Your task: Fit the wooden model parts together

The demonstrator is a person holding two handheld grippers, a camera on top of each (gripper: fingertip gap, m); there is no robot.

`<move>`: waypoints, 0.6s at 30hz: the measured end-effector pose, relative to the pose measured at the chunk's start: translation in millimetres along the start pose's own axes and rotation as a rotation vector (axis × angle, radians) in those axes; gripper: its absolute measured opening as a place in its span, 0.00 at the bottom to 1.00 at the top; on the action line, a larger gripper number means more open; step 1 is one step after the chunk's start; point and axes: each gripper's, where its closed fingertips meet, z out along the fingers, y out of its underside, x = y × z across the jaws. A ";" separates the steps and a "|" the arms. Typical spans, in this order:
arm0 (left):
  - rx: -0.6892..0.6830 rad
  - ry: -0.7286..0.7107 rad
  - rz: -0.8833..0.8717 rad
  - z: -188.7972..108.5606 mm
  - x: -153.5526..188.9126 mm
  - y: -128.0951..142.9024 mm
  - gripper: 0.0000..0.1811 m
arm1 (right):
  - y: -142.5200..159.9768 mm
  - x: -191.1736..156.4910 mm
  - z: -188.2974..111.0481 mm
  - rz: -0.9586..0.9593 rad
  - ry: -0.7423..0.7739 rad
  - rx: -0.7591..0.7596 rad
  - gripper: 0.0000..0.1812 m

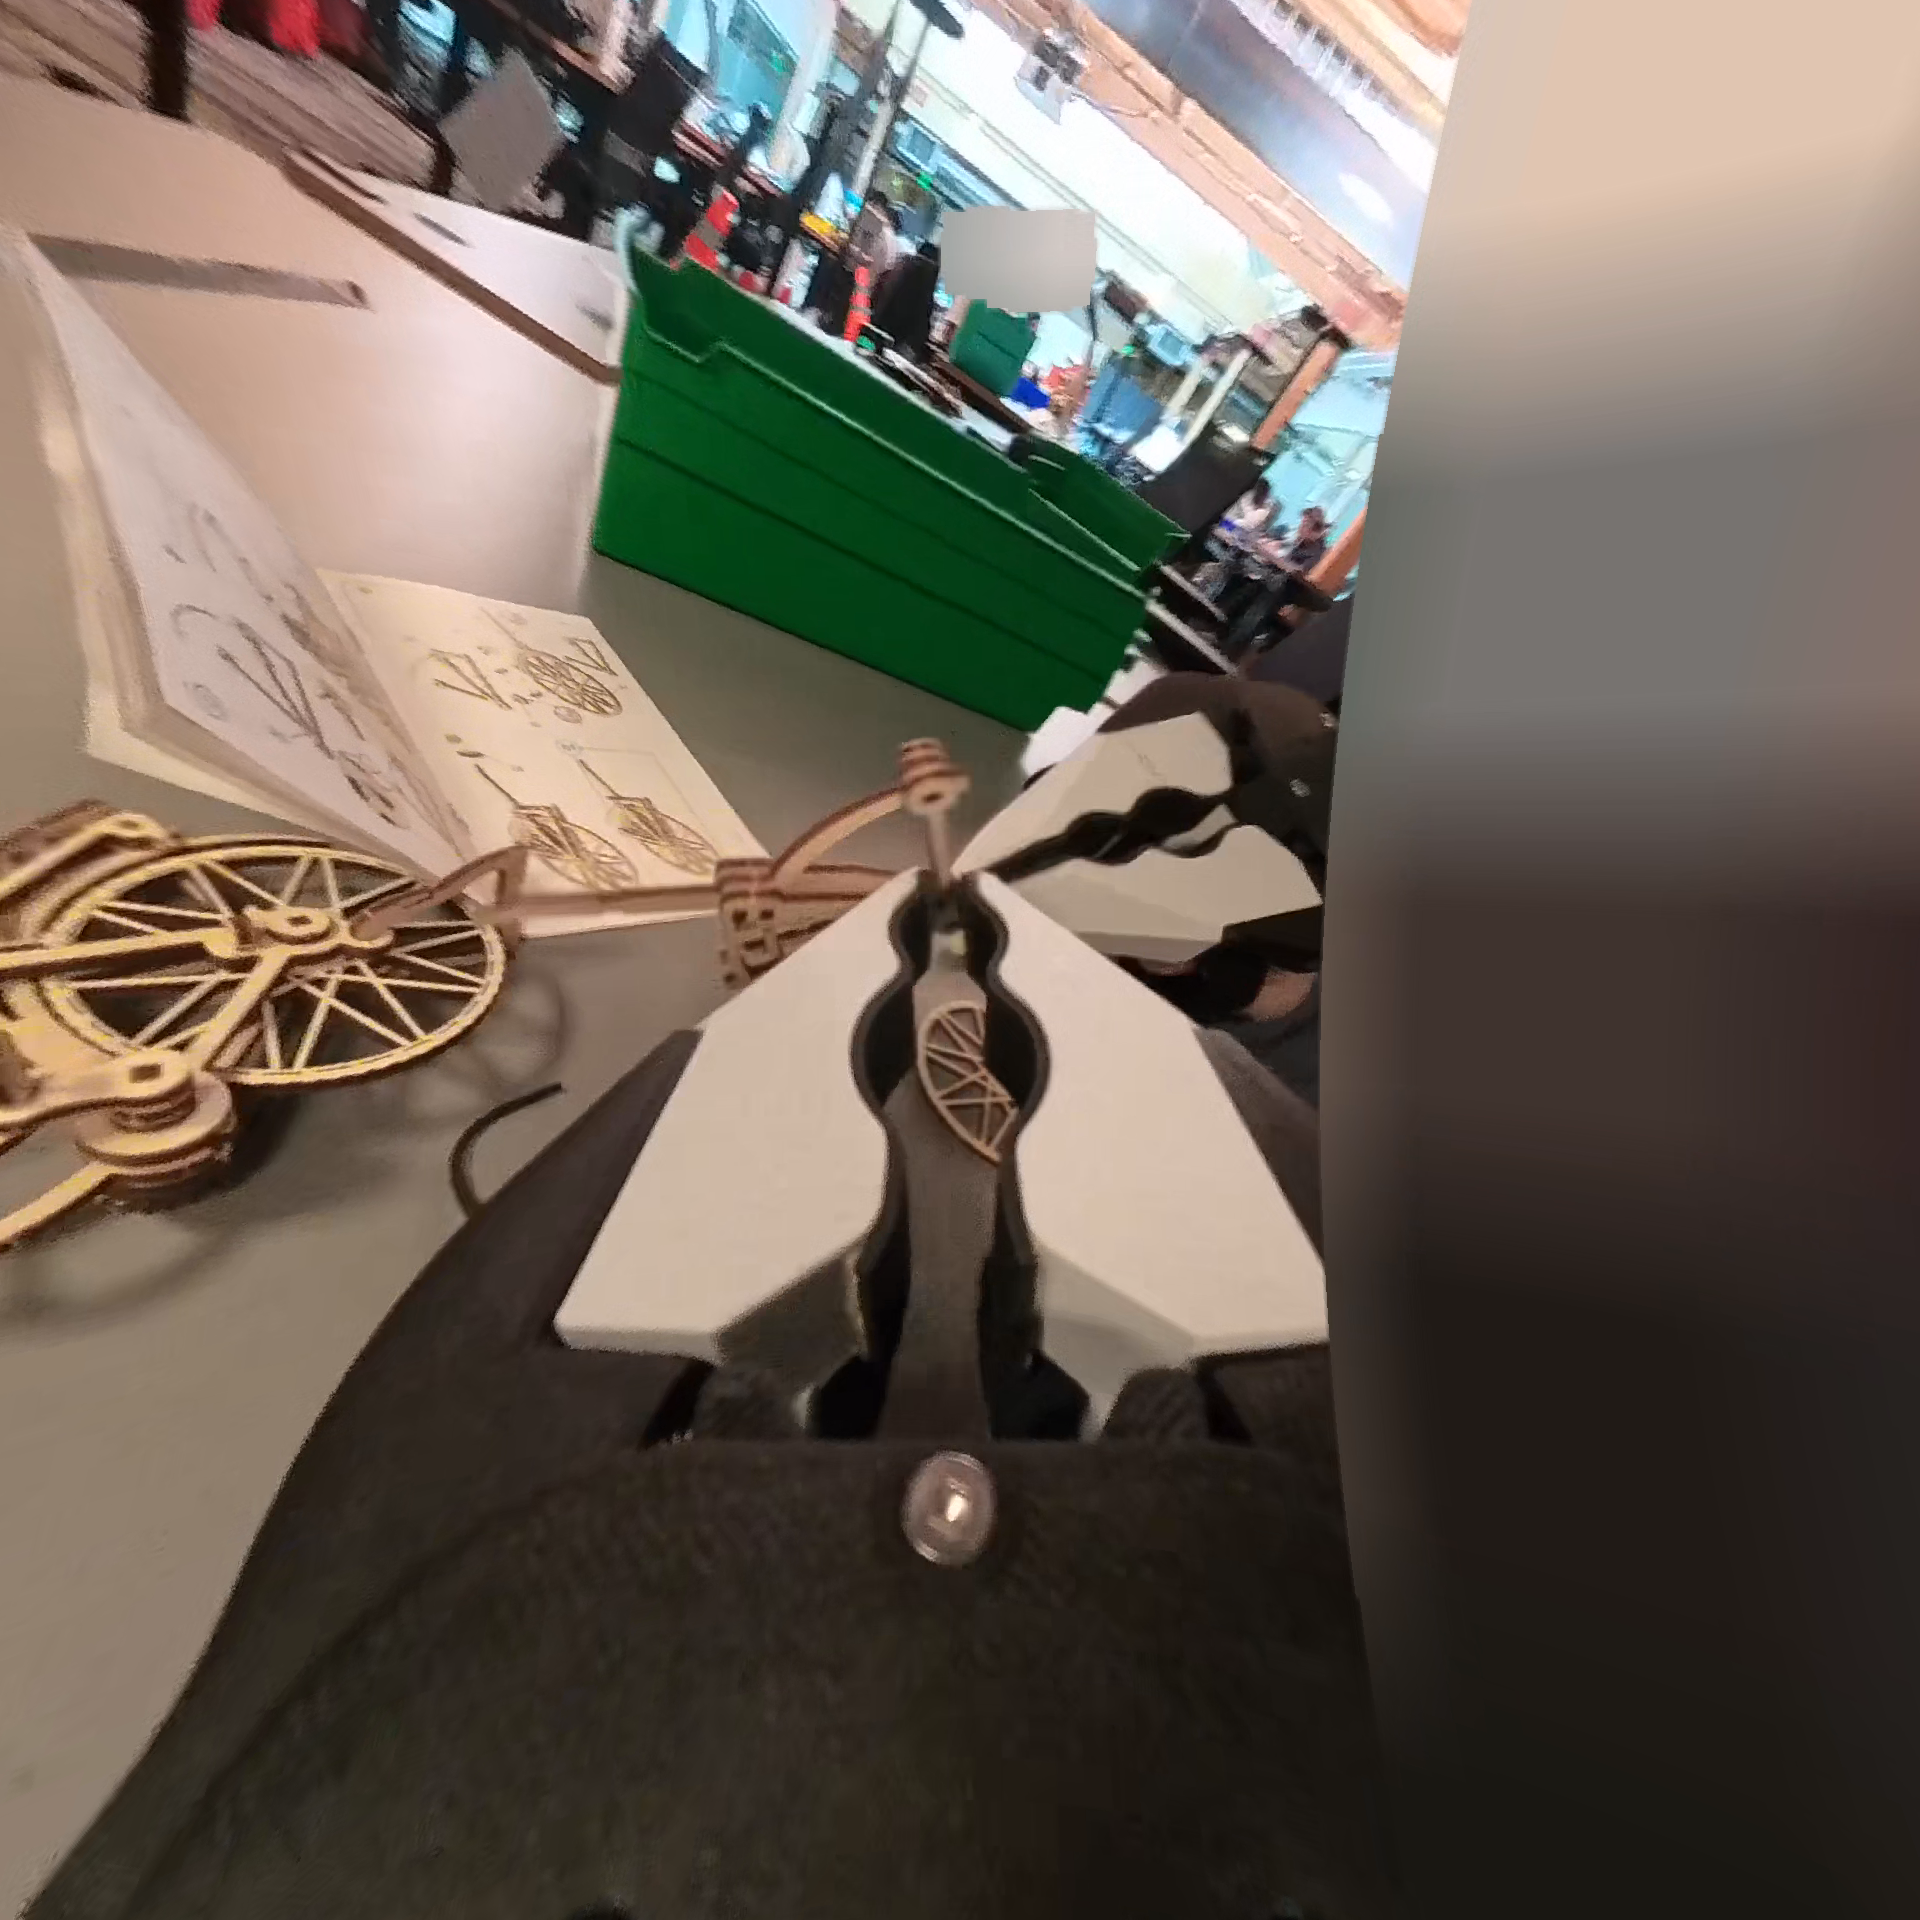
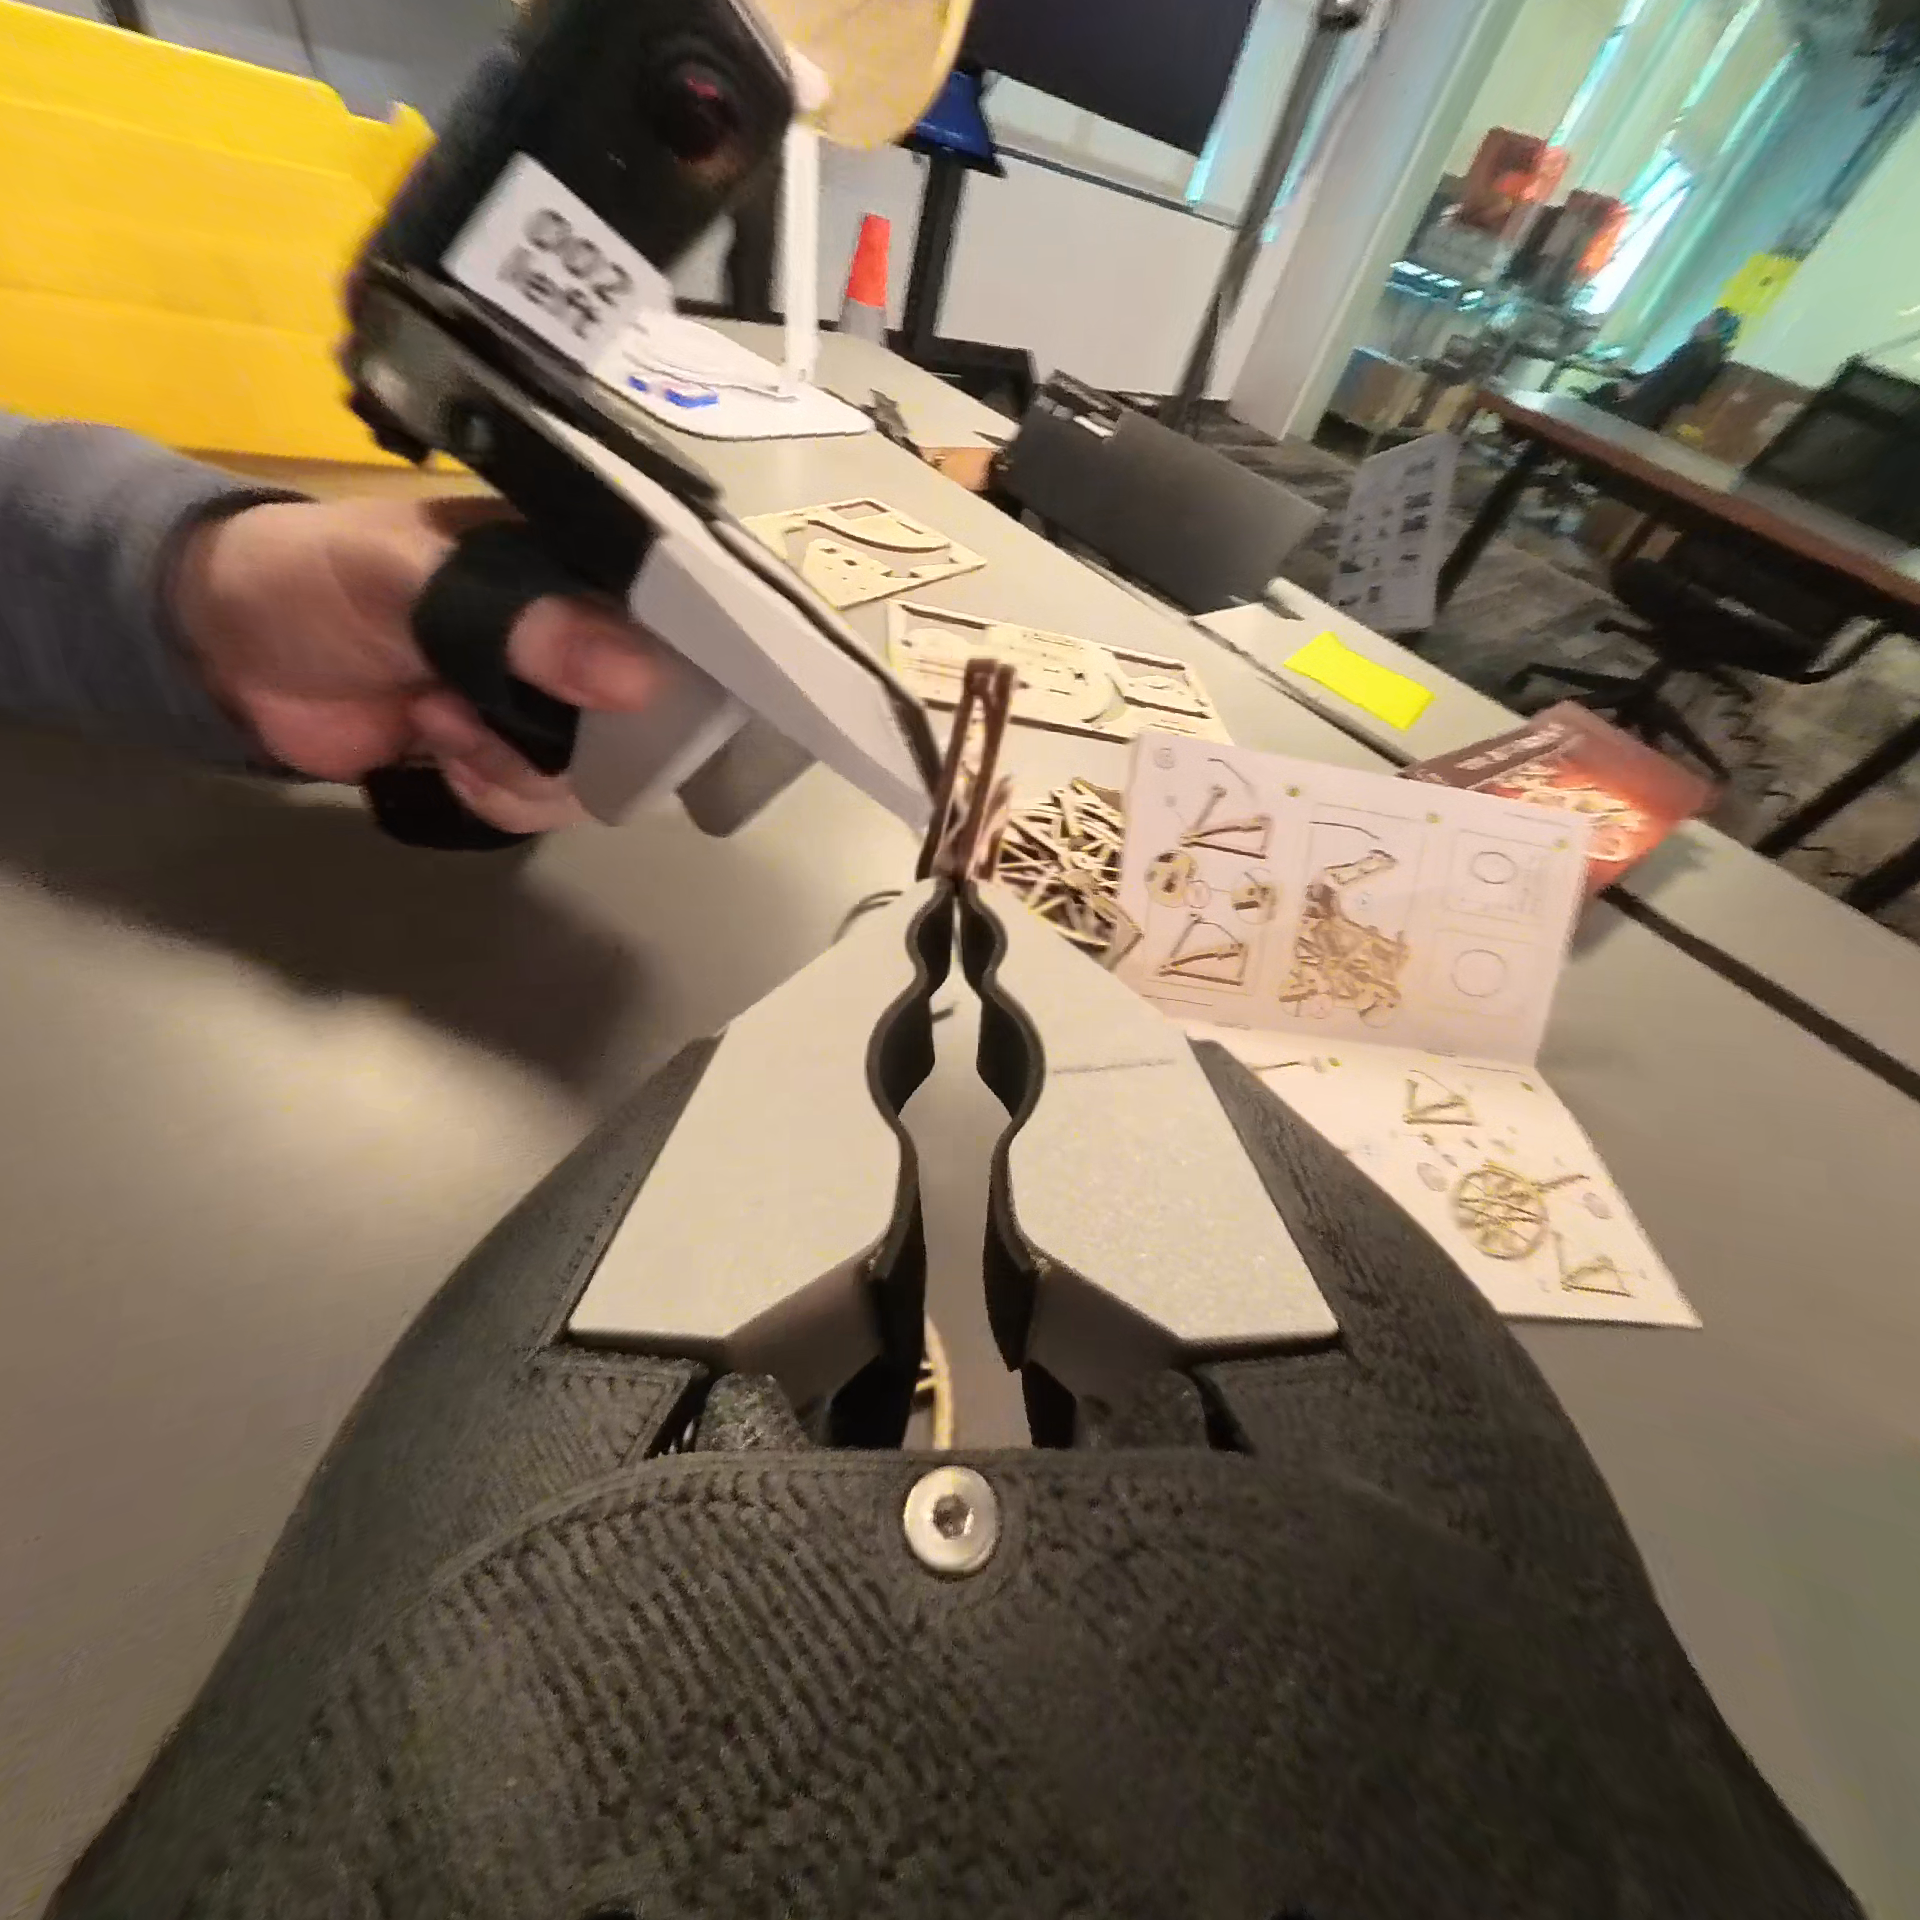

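Observation:
My left gripper (image 1: 940, 883) is shut on a thin wooden pin (image 1: 938, 836). The pin runs up into the holed end of a layered, curved wooden arm part (image 1: 831, 847). My right gripper (image 2: 951, 883) is shut on that arm part (image 2: 971, 769), seen edge-on and held above the table. In the left wrist view the right gripper (image 1: 966, 871) comes in from the right and its tip meets mine. In the right wrist view the left gripper (image 2: 925, 805), held by a hand (image 2: 343, 665), touches the part from the upper left. A spoked wooden wheeled model (image 1: 270, 956) lies to the left and also shows in the right wrist view (image 2: 1060, 873).
An open instruction booklet (image 1: 499, 727) (image 2: 1351, 904) lies on the grey table (image 2: 312, 1091). A small spoked wooden piece (image 1: 966, 1081) shows through my left fingers' gap. Green bins (image 1: 852, 540) stand behind, yellow bins (image 2: 156, 260) to the far left. Wooden part sheets (image 2: 1039, 675) lie beyond. A blurred close shape (image 1: 1662, 935) blocks the right. Left and right tips are no more than a few centimetres apart.

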 end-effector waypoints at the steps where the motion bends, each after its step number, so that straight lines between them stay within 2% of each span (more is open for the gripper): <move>1: 0.001 -0.033 0.032 0.2 -0.8 0.4 0.07 | 0.0 5.0 -0.3 -0.024 0.048 -0.003 0.00; 2: 0.011 -0.081 0.066 -0.3 -3.6 -0.5 0.14 | -0.5 7.3 -0.7 -0.054 0.079 -0.003 0.00; 3: 0.025 -0.111 0.111 -1.2 -3.7 -1.7 0.16 | -1.4 8.0 -0.9 -0.086 0.102 -0.003 0.00; 6: 0.013 -0.148 0.201 1.9 -3.3 1.1 0.15 | -1.2 7.4 0.2 -0.151 0.139 -0.010 0.00; 8: 0.014 -0.110 0.108 6.3 -2.1 4.6 0.15 | -2.2 7.3 0.4 -0.184 0.158 -0.006 0.00; 11: 0.068 -0.070 -0.020 6.2 -4.8 1.9 0.08 | -0.9 3.5 1.8 -0.229 0.157 -0.007 0.00; 13: 0.118 -0.042 -0.039 3.4 -2.1 -4.1 0.01 | 0.2 1.1 3.6 -0.255 0.159 -0.014 0.00; 18: 0.069 -0.089 -0.041 3.2 -10.5 1.5 0.03 | 9.3 14.2 1.8 -0.240 0.208 -0.049 0.00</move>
